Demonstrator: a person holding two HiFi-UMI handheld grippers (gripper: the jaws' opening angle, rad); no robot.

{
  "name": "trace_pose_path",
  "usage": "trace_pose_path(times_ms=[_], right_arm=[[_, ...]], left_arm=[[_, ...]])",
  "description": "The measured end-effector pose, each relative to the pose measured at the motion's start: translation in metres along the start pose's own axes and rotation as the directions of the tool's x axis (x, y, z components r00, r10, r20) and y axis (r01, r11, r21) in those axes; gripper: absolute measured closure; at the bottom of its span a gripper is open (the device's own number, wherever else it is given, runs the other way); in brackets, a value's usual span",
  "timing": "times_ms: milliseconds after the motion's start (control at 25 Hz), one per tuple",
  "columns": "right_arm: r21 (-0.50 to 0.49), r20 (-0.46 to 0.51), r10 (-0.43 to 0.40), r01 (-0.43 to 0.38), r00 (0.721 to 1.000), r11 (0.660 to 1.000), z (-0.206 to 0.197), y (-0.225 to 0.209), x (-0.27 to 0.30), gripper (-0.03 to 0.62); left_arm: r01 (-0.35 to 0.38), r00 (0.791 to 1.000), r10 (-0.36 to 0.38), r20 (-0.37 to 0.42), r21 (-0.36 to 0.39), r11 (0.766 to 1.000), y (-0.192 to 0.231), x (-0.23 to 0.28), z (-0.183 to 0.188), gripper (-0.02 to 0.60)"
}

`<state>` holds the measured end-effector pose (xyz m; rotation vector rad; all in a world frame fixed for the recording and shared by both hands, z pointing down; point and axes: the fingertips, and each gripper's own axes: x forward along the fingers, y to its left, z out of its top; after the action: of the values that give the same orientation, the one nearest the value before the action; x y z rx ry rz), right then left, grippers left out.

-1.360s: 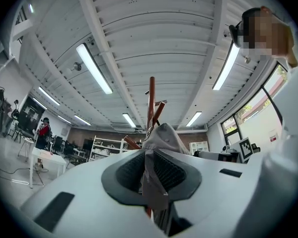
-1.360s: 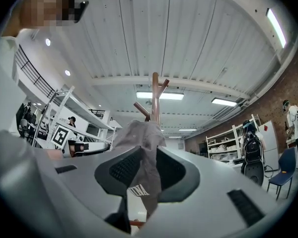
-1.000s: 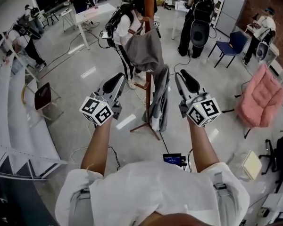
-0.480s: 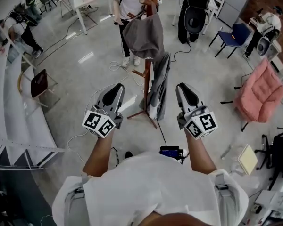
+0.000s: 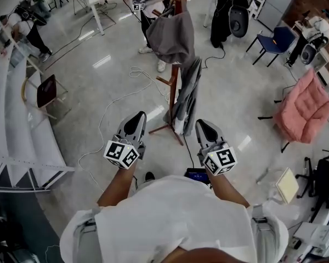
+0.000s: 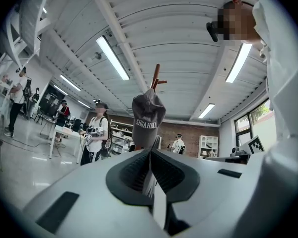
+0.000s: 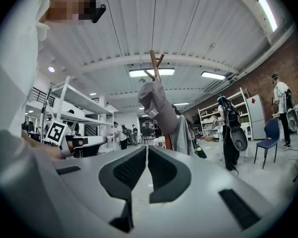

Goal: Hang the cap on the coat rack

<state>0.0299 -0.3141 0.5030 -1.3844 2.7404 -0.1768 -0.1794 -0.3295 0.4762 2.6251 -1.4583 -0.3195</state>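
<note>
The cap (image 5: 170,34), judged light and floppy and best pinched by its stiffer brim, is seen draped atop the coat rack (image 5: 174,78), with the jaws of the left gripper (image 5: 136,119) and right gripper (image 5: 204,126) pressed together, empty.

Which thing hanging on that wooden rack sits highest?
The grey cap, near the top of the rack; the longer grey garment hangs lower down the pole.

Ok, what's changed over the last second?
Both grippers pulled back toward the body: the left gripper and right gripper sit lower and closer together in the head view, farther from the coat rack. Nothing was grasped or released. The cap stays hung on the rack; both jaws stay shut, empty.
</note>
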Motion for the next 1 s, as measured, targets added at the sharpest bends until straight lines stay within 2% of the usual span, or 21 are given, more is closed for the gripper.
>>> trace_pose_path(times_ms=[240, 400, 680, 1000], right_arm=[[-0.017, -0.048, -0.052, 0.051, 0.998, 0.999, -0.042, 0.0, -0.009, 0.565], [0.008, -0.099, -0.075, 0.076, 0.992, 0.997, -0.065, -0.002, -0.014, 0.565], [0.023, -0.094, -0.091, 0.094, 0.991, 0.995, -0.073, -0.007, -0.022, 0.566], [0.022, -0.064, -0.094, 0.096, 0.993, 0.995, -0.071, -0.004, -0.02, 0.566]], left_arm=[[-0.058, 0.998, 0.06, -0.02, 0.06, 0.996, 0.001, -0.02, -0.031, 0.557], [-0.081, 0.993, 0.083, -0.089, 0.022, 0.996, 0.004, -0.035, -0.068, 0.558], [-0.093, 0.988, 0.091, -0.121, -0.014, 0.996, 0.0, -0.049, -0.088, 0.56], [-0.05, 0.988, 0.051, -0.145, 0.01, 0.999, -0.009, -0.049, -0.095, 0.563]])
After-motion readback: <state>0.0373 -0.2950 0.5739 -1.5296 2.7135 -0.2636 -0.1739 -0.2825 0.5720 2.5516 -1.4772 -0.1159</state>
